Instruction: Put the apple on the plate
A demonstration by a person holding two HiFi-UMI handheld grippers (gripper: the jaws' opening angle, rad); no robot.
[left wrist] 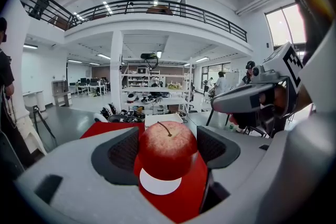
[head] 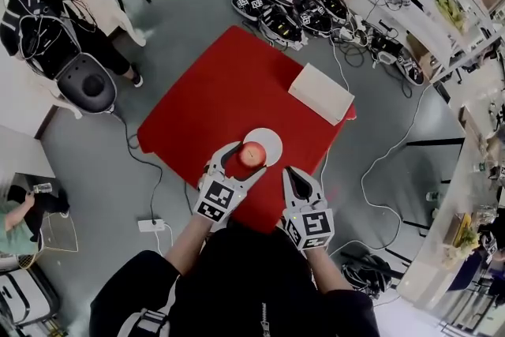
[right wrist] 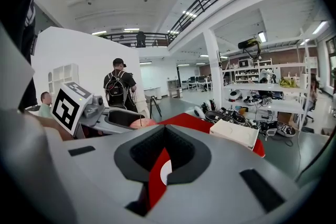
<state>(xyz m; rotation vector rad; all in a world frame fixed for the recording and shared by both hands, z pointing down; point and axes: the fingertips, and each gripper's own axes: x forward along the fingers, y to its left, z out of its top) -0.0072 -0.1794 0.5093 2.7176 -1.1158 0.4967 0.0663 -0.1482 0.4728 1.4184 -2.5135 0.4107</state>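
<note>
A red apple (head: 252,154) with a stem is held above the white plate (head: 269,140) near the front edge of the red table (head: 221,91). My left gripper (head: 249,160) is shut on the apple. In the left gripper view the apple (left wrist: 167,148) sits between both dark pads, with the plate (left wrist: 157,186) showing just beneath it. My right gripper (head: 298,179) hangs to the right of the plate, jaws shut on nothing. In the right gripper view only a thin slit shows between the jaws, and the apple (right wrist: 143,123) appears at the left.
A white flat box (head: 319,92) lies at the table's right corner. Helmets and cables (head: 292,4) cover the floor beyond the table. A power strip (head: 151,226) with a cord lies on the floor at the left. A person (head: 47,4) stands far left.
</note>
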